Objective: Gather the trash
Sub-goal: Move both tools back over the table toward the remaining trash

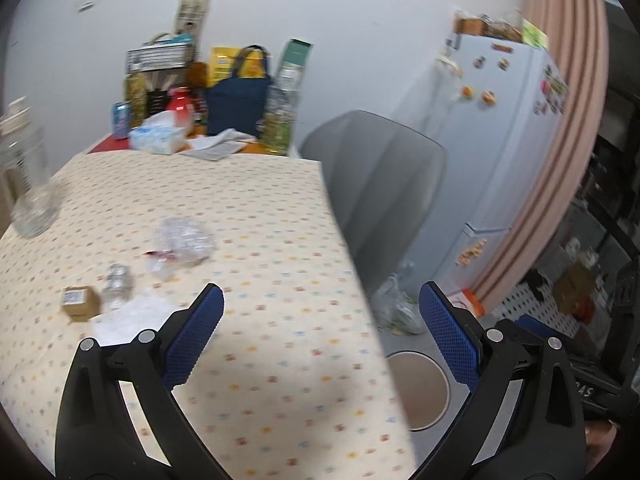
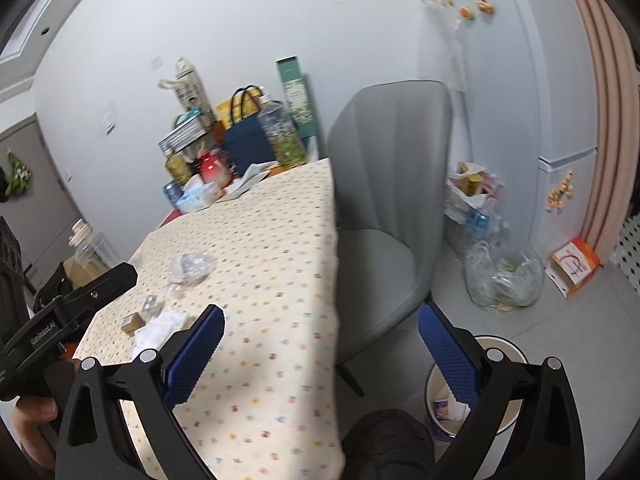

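Trash lies on the dotted tablecloth (image 1: 260,240): a crumpled clear plastic wrapper (image 1: 182,240), a small foil ball (image 1: 117,280), a small brown box (image 1: 80,303) and a white tissue (image 1: 128,316). The same wrapper (image 2: 190,266), box (image 2: 134,322) and tissue (image 2: 158,330) show in the right wrist view. My left gripper (image 1: 320,320) is open and empty above the table's near right part. My right gripper (image 2: 320,336) is open and empty, over the table edge. A round bin (image 2: 508,350) with paper inside stands on the floor, also in the left wrist view (image 1: 420,392).
A grey chair (image 2: 392,200) stands against the table's right side. A clear jar (image 1: 28,184) is at the table's left. Bags, bottles and a tissue pack (image 1: 158,134) crowd the far end. A fridge (image 1: 500,120) and plastic bags of waste (image 2: 504,276) stand to the right.
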Available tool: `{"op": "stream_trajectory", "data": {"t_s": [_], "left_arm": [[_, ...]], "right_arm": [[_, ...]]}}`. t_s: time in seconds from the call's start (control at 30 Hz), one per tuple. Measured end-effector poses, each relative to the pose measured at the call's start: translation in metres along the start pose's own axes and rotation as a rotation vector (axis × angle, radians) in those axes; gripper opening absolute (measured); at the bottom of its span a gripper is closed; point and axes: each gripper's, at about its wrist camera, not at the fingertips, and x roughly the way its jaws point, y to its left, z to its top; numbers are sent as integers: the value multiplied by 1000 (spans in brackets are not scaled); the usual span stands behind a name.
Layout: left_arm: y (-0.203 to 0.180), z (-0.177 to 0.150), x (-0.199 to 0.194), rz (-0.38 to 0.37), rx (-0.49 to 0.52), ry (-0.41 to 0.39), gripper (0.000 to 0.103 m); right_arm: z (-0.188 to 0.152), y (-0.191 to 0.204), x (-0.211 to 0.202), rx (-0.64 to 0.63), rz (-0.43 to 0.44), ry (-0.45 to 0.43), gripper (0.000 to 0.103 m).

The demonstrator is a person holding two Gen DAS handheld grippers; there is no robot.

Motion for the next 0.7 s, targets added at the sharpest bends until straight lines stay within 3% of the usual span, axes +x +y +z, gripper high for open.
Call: {"op": "stream_trajectory", "data": {"t_s": [0.47,0.7], "left_arm": [[99,-15,-17,130,-149,-7,97],[141,-22,-20,187,-215,-9,97]], "right_arm": [[-10,67,47,-65,60,95,95],[-17,95,75,-105,88,153,87]]}}
